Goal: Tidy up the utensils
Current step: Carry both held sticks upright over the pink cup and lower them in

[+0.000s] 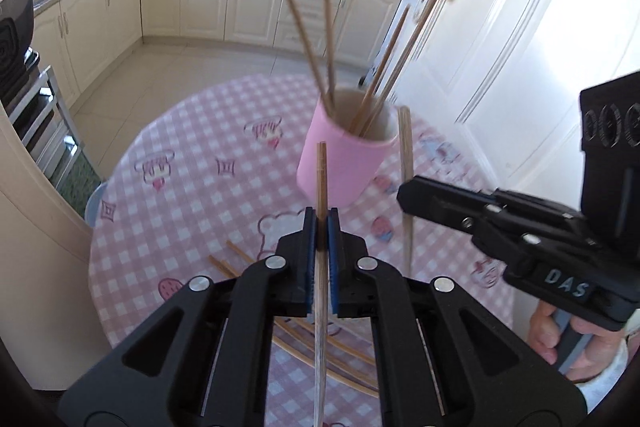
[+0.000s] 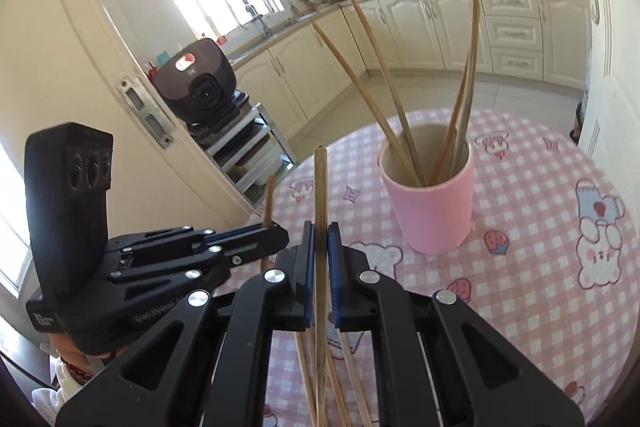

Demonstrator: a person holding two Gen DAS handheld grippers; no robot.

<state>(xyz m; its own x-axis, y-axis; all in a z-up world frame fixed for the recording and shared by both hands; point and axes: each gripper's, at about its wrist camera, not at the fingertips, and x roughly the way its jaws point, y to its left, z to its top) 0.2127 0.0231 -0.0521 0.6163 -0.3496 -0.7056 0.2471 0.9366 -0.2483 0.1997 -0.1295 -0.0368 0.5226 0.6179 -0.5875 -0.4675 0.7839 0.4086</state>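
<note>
A pink cup [image 1: 344, 163] stands on the pink checked table and holds several wooden chopsticks [image 1: 324, 27]; it also shows in the right wrist view [image 2: 434, 211]. My left gripper [image 1: 321, 227] is shut on one chopstick [image 1: 321, 179], held upright just short of the cup. My right gripper [image 2: 320, 239] is shut on another chopstick [image 2: 320, 187], upright, left of the cup. The right gripper [image 1: 408, 193] shows to the cup's right in the left wrist view, and the left gripper [image 2: 276, 231] shows beside it in the right wrist view.
Several loose chopsticks [image 1: 320, 347] lie on the tablecloth [image 1: 180, 187] under the grippers, also seen in the right wrist view [image 2: 344, 367]. A rice cooker [image 2: 196, 83] sits on a rack beyond the table's left edge. White doors [image 1: 520, 47] stand close behind the table.
</note>
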